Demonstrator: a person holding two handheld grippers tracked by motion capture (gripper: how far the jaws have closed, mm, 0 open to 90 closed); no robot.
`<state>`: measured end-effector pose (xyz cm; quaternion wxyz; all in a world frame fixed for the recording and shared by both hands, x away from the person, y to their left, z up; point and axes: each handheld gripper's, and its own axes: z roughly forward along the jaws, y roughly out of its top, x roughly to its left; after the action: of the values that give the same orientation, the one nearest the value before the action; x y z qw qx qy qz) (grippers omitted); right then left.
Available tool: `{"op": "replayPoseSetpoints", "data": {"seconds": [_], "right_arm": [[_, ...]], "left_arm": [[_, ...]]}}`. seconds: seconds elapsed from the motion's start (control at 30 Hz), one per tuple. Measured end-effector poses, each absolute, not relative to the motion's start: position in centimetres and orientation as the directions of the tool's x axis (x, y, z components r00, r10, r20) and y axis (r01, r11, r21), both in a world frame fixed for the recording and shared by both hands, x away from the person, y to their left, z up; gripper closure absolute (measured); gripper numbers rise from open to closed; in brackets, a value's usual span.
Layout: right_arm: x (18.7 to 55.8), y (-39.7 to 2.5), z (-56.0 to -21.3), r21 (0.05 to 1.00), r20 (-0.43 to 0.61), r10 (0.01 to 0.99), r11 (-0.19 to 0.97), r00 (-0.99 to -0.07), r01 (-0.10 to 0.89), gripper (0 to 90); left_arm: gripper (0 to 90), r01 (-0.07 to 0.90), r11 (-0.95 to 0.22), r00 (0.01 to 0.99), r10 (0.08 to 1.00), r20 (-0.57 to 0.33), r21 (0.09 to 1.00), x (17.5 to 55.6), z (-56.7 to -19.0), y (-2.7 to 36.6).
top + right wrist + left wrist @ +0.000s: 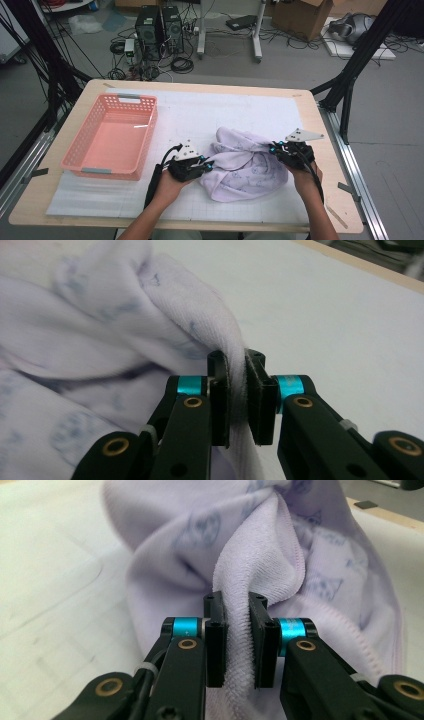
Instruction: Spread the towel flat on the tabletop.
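A: Where is the lavender towel (246,165) found, and how is it held?

B: It is seen crumpled on the white mat (235,112) covering the desk (327,150), toward the near right. A fold of its edge is clamped in the left tongs (236,630), and another fold at the far side is clamped in the right tongs (239,390). Terry pile is visibly pinched between both pairs of jaws.

A: How is it expected to handle?

B: It is judged to be light, soft and limp. No shape will be kept by it; whatever is not gripped will sag and drag. Slipping is thought unlikely, since the looped pile is bitten well. The hemmed border would best be taken, near the corners, so that the cloth can be spread flat.

A: What else is nearby, and is anything in the way?

B: A pink basket (111,137) is set on the left of the mat, just beside the left hand (167,186) and apart from the towel. Nothing is seen between towel and basket. Only the basket's near wall would have to be cleared, should the towel be carried there.
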<state>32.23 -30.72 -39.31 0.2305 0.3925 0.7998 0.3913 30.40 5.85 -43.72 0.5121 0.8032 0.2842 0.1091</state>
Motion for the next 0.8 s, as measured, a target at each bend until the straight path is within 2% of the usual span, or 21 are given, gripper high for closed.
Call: {"op": "replayPoseSetpoints", "data": {"seconds": [0.13, 0.17, 0.2, 0.3, 0.37, 0.43, 0.47, 0.5, 0.57, 0.6, 0.63, 0.7, 0.8], "right_arm": [[31.9, -33.2, -40.1, 0.791, -0.077, 0.874, 0.346, -0.480, 0.504, 82.8], [31.9, -33.2, -40.1, 0.791, -0.077, 0.874, 0.346, -0.480, 0.504, 82.8], [31.7, -34.2, -40.6, 0.779, -0.073, 0.900, 0.320, -0.429, 0.539, 82.8], [31.6, -35.3, -41.1, 0.773, -0.059, 0.917, 0.293, -0.395, 0.564, 82.8], [31.3, -36.4, -41.7, 0.766, -0.043, 0.931, 0.264, -0.363, 0.586, 80.5], [31.2, -36.6, -41.8, 0.771, -0.029, 0.931, 0.252, -0.363, 0.585, 77.4], [31.0, -36.6, -41.8, 0.790, 0.001, 0.923, 0.235, -0.385, 0.566, 68.3], [31.0, -36.5, -41.7, 0.800, 0.006, 0.917, 0.235, -0.398, 0.553, 65.2], [30.9, -36.0, -41.2, 0.822, 0.010, 0.901, 0.239, -0.433, 0.517, 59.1], [30.9, -36.0, -41.2, 0.822, 0.010, 0.901, 0.239, -0.433, 0.517, 59.1], [31.1, -35.1, -40.7, 0.833, 0.012, 0.873, 0.261, -0.488, 0.488, 53.7], [31.5, -34.1, -40.3, 0.837, 0.023, 0.841, 0.279, -0.541, 0.470, 51.6], [32.6, -32.3, -39.7, 0.834, -0.016, 0.811, 0.333, -0.585, 0.439, 48.6]], "left_arm": [[80.3, 0.366, -0.317, 0.802, 0.585, -0.123, 0.875, 29.7, -44.5, 7.7], [80.4, 0.366, -0.317, 0.802, 0.585, -0.123, 0.875, 29.7, -44.5, 7.7], [80.4, 0.372, -0.318, 0.799, 0.588, -0.127, 0.872, 29.6, -44.6, 8.1], [80.3, 0.387, -0.313, 0.794, 0.591, -0.142, 0.867, 29.2, -44.8, 9.0], [72.3, 0.384, -0.307, 0.793, 0.593, -0.141, 0.871, 29.2, -44.5, 9.1], [54.9, 0.387, -0.298, 0.791, 0.594, -0.148, 0.872, 29.4, -44.3, 9.1], [48.3, 0.395, -0.284, 0.788, 0.594, -0.163, 0.873, 29.6, -44.1, 9.0], [43.6, 0.397, -0.268, 0.783, 0.599, -0.171, 0.878, 29.8, -43.8, 8.9], [42.1, 0.375, -0.252, 0.793, 0.586, -0.168, 0.892, 30.4, -43.0, 8.2], [42.0, 0.375, -0.252, 0.793, 0.586, -0.168, 0.892, 30.4, -43.0, 8.2], [41.9, 0.370, -0.265, 0.800, 0.577, -0.161, 0.890, 30.8, -42.8, 7.9], [41.1, 0.366, -0.279, 0.807, 0.571, -0.153, 0.888, 31.3, -42.6, 7.0], [40.8, 0.366, -0.306, 0.817, 0.558, -0.146, 0.879, 32.0, -42.8, 5.6]]}}
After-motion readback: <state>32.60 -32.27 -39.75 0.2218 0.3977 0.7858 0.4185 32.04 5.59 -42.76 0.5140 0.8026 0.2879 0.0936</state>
